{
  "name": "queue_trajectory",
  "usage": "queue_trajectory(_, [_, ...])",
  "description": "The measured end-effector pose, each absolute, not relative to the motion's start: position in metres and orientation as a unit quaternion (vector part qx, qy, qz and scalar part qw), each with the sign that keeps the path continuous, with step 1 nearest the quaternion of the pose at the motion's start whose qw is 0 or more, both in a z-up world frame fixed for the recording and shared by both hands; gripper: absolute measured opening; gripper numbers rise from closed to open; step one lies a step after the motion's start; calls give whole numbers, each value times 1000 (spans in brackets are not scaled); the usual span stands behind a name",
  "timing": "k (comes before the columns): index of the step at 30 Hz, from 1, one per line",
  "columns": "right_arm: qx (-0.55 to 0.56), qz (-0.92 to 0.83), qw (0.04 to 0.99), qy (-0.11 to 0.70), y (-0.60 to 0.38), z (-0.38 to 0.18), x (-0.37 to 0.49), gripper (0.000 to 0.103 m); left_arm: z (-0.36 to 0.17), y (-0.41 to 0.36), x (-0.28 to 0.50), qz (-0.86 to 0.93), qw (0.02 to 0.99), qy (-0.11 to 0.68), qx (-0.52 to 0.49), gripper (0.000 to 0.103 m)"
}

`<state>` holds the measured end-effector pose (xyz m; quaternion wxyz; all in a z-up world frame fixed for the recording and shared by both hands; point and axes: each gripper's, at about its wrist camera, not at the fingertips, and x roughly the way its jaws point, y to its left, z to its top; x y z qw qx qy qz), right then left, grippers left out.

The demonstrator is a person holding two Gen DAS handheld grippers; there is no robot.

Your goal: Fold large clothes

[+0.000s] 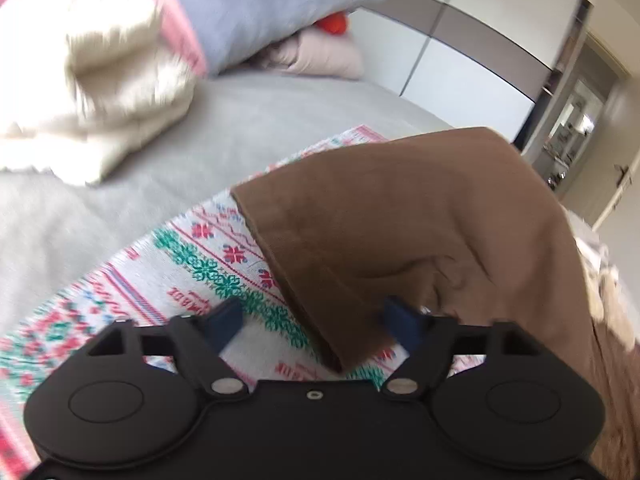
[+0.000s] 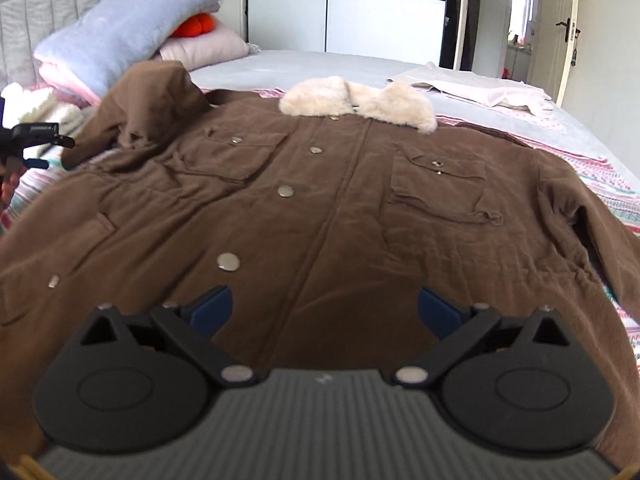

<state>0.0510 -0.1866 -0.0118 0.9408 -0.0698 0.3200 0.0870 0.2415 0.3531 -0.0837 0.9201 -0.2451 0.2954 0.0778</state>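
I am looking along both grippers at a brown jacket [image 2: 320,208] lying spread face up on a patterned blanket [image 1: 208,264] that is covering a grey bed [image 1: 132,148]. The jacket's cream fleece collar [image 2: 360,102] is pointing toward the far wardrobe [image 2: 360,12], and its silver snap buttons [image 2: 228,261] are running down the front.

My right gripper [image 2: 325,312] is hovering over the lower front of the jacket, its blue fingers [image 2: 210,310] spread wide and released, with nothing between them.

My left gripper [image 1: 314,320] is hanging at the jacket's sleeve [image 1: 400,240], which is rising in a fold above the blanket. Its fingers [image 1: 224,322] are standing apart with the sleeve's edge between them, not pinching it. Folded bedding [image 2: 132,24] is lying stacked by the headboard [image 2: 36,24].
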Motion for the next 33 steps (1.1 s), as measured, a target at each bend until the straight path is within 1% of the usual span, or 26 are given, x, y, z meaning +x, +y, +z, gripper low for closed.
queue_trajectory(1, [-70, 85, 941, 320, -186, -13, 53, 101, -86, 356, 247, 83, 920, 285, -256, 62])
queue_trajectory(3, [-72, 80, 940, 324, -186, -17, 58, 101, -85, 356, 260, 91, 920, 278, -260, 44])
queue_trajectory(4, [-74, 77, 939, 328, -185, -19, 60, 101, -82, 356, 264, 103, 919, 280, -256, 34])
queue_trajectory(5, [-77, 74, 938, 331, -185, -20, 61, 101, -78, 355, 268, 111, 919, 285, -247, 16])
queue_trajectory(6, [-80, 74, 937, 331, -185, -20, 61, 101, -71, 353, 270, 121, 920, 290, -235, 8])
queue_trajectory(7, [-81, 72, 938, 330, -185, -20, 61, 101, -60, 350, 270, 134, 925, 284, -214, 7])
queue_trajectory(11, [-84, 65, 943, 316, -185, -19, 63, 101, -2, 333, 258, 197, 956, 212, -51, 6])
queue_trajectory(13, [-80, 64, 944, 313, -185, -18, 64, 101, 23, 338, 255, 234, 952, 196, -7, 6])
queue_trajectory(15, [-75, 65, 945, 313, -183, -16, 67, 101, 40, 346, 253, 278, 939, 198, 33, 6])
queue_trajectory(17, [-76, 66, 945, 312, -181, -15, 68, 101, 44, 356, 252, 308, 926, 207, 63, 6])
queue_trajectory(19, [-78, 67, 945, 311, -178, -14, 69, 101, 33, 366, 256, 317, 916, 236, 71, 6])
queue_trajectory(20, [-78, 68, 945, 311, -177, -14, 69, 101, 23, 369, 260, 324, 908, 255, 78, 7])
queue_trajectory(22, [-78, 68, 945, 310, -178, -14, 68, 101, -15, 372, 276, 330, 878, 328, 110, 8])
queue_trajectory(23, [-79, 67, 945, 310, -177, -13, 68, 101, -31, 375, 277, 332, 868, 354, 108, 12])
queue_trajectory(24, [-79, 66, 945, 309, -177, -13, 68, 101, -44, 376, 278, 328, 861, 375, 102, 13])
queue_trajectory(25, [-79, 64, 946, 308, -178, -12, 67, 101, -52, 373, 276, 331, 857, 381, 104, 14])
queue_trajectory(26, [-77, 62, 947, 305, -179, -10, 66, 101, -55, 368, 272, 338, 855, 375, 115, 21])
queue_trajectory(28, [-70, 61, 950, 299, -183, -6, 63, 101, -50, 356, 263, 342, 859, 355, 140, 39])
queue_trajectory(29, [-65, 61, 951, 297, -185, -4, 62, 101, -43, 350, 257, 334, 865, 345, 144, 60])
queue_trajectory(30, [-60, 60, 952, 295, -187, -2, 62, 102, -36, 344, 251, 322, 874, 335, 142, 76])
queue_trajectory(32, [-52, 58, 953, 293, -190, 1, 61, 102, -14, 327, 236, 291, 896, 313, 123, 91])
queue_trajectory(33, [-48, 55, 954, 292, -192, 4, 60, 102, -4, 319, 229, 275, 904, 306, 112, 95])
